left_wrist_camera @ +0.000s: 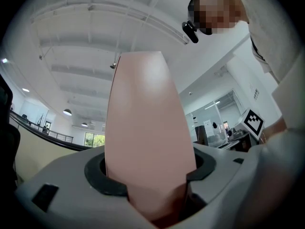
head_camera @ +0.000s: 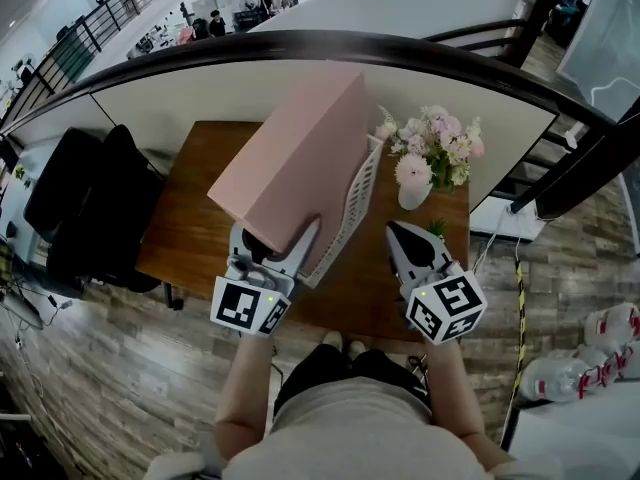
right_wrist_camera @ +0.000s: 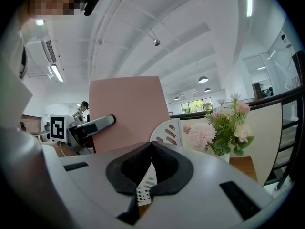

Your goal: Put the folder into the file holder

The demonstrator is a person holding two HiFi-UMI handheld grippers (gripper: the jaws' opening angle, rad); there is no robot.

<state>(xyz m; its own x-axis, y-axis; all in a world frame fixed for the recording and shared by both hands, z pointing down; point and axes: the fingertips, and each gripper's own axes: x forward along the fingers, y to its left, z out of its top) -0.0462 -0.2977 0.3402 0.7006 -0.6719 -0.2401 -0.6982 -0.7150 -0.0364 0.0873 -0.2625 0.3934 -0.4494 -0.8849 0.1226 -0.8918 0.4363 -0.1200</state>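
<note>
A large pink folder (head_camera: pixel 290 163) hangs tilted over the wooden table (head_camera: pixel 190 228), its lower right edge against the white perforated file holder (head_camera: pixel 358 203). My left gripper (head_camera: pixel 275 246) is shut on the folder's near bottom corner. In the left gripper view the folder (left_wrist_camera: pixel 145 137) fills the gap between the jaws. My right gripper (head_camera: pixel 405 240) hovers just right of the holder, shut and holding nothing. The right gripper view shows the folder (right_wrist_camera: pixel 125 111), the holder (right_wrist_camera: pixel 167 131) and the left gripper (right_wrist_camera: pixel 90 125) beyond its closed jaws.
A white vase of pink flowers (head_camera: pixel 430 158) stands at the table's back right, close to the holder. A curved black railing (head_camera: pixel 300 43) runs behind the table. Black chairs (head_camera: pixel 90 208) sit to the left, and water bottles (head_camera: pixel 590 358) lie on the floor at the right.
</note>
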